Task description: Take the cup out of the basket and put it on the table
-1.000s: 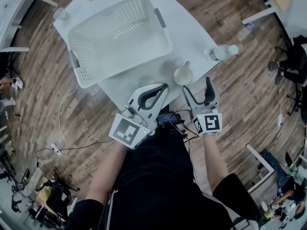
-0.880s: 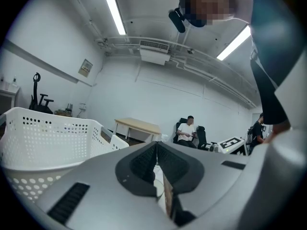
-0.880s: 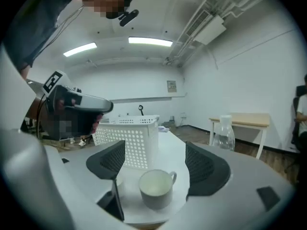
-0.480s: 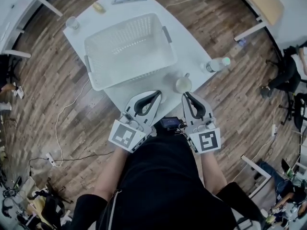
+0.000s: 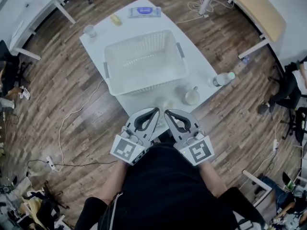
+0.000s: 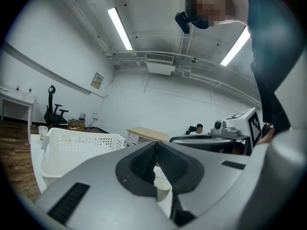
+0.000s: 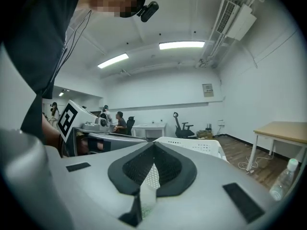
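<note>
The cup (image 5: pixel 192 96) stands on the surface (image 5: pixel 199 68), outside the basket (image 5: pixel 148 83) and near its right front corner. The left gripper (image 5: pixel 156 110) and right gripper (image 5: pixel 167 112) hang side by side at the surface's near edge, apart from the cup. The left jaws are closed and empty; the right jaws have just closed on nothing.

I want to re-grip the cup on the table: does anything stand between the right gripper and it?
Nothing visible does. The cup stands on the table, outside the basket; only bare tabletop lies between it and the shut, empty right gripper. The bottle stands farther right, off that line.
</note>
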Demonstrator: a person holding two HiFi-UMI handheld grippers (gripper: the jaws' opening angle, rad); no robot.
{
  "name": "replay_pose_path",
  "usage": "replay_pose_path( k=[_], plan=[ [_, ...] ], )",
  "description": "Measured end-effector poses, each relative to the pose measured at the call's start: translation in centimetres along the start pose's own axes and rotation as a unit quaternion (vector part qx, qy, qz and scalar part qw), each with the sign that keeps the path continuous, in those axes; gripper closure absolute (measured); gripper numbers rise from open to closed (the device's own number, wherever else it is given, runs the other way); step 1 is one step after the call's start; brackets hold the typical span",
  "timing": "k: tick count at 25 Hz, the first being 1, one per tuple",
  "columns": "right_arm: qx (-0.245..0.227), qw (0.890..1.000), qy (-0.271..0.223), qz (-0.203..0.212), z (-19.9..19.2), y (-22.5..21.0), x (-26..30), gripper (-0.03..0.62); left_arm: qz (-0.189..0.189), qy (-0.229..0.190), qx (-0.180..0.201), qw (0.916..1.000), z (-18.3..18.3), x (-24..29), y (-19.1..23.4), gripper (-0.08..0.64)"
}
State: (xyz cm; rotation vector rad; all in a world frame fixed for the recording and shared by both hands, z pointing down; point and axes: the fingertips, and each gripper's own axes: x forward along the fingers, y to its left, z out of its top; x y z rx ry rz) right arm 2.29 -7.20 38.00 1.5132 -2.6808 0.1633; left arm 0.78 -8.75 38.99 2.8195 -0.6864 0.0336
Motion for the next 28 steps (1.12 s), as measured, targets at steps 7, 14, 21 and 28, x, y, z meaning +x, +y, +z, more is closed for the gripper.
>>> replay_pose_path(
  k=[7, 14, 21, 28],
  plan=[
    [-0.016, 1.0, 0.005, -0.003, 0.0, 0.7, 0.2, 0.568, 0.007, 0.008, 0.001, 0.9999, -0.2, -1.7, 0.8, 0.551],
    [0.012, 0.999, 0.016, -0.037, -0.6, -0.4, -1.4, 0.568, -0.002, 0.01, 0.004, 0.9999, -0.3, -2.2, 0.6, 0.551],
    [-0.011, 0.998, 0.019, -0.062, 0.0, -2.7, -2.6, 0.569, -0.023, 0.01, 0.011, 0.9996, -0.1, -1.4, -0.1, 0.55],
    [-0.022, 0.997, 0.028, -0.065, -0.3, -3.1, -3.4, 0.568, -0.031, 0.01, 0.018, 0.9993, -0.3, -1.0, -0.1, 0.55]
  ],
)
